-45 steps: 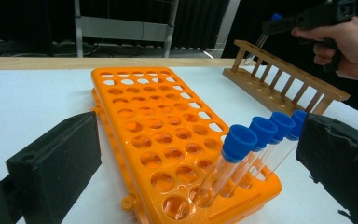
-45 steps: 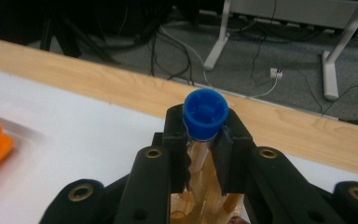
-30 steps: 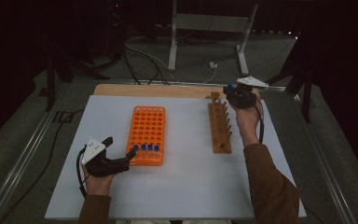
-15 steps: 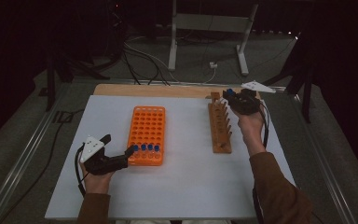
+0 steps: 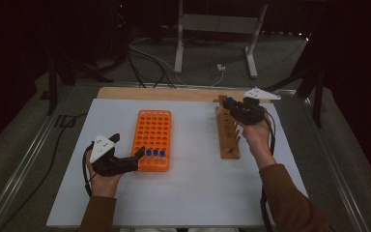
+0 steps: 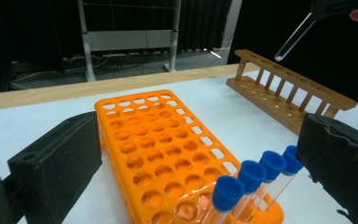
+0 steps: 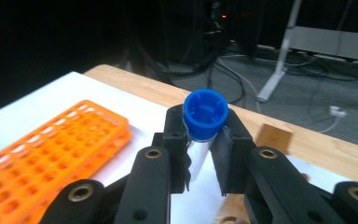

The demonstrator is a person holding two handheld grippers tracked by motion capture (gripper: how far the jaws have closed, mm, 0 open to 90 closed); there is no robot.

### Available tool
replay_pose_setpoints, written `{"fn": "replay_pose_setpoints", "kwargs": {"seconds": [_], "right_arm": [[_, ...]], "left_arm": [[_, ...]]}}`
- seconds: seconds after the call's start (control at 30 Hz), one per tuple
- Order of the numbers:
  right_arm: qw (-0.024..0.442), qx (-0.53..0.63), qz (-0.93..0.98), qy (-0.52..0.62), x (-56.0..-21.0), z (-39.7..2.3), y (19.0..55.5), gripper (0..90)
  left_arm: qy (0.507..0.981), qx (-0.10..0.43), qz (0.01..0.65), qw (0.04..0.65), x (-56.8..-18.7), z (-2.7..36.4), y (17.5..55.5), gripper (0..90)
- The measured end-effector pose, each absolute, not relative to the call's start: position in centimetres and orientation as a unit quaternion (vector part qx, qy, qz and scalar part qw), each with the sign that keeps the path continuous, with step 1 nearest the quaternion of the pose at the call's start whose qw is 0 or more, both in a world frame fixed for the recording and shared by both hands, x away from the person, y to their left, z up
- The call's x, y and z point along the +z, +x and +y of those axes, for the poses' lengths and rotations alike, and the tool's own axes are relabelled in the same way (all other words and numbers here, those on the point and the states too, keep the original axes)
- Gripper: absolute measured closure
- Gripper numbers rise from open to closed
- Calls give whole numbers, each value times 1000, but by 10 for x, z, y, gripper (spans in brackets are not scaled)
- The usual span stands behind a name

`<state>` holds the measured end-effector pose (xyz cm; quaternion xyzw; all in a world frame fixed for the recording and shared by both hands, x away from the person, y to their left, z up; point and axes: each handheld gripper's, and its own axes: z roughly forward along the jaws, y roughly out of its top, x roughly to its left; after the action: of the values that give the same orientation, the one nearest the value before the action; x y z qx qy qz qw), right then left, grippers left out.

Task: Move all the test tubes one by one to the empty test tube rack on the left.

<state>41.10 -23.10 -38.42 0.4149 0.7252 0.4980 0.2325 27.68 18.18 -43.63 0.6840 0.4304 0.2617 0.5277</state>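
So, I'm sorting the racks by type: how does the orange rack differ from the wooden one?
The orange rack is a wide plastic grid of many holes; the wooden rack is narrow, with one row on posts. The orange rack holds three blue-capped tubes at its near end; no tube can be seen in the wooden rack. Both lie lengthwise on the white table.

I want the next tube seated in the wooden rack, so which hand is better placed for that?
Right. The right tool is shut on a blue-capped tube, held above the far end of the wooden rack. The left tool sits open at the orange rack, holding nothing.
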Motion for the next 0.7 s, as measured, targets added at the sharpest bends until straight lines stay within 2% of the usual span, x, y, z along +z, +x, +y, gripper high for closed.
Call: {"fn": "replay_pose_setpoints", "kwargs": {"seconds": [0.7], "right_arm": [[169,520,747,378,-384,-188,392,772]], "left_arm": [[700,273,411,516,-419,168,284,30]]}}
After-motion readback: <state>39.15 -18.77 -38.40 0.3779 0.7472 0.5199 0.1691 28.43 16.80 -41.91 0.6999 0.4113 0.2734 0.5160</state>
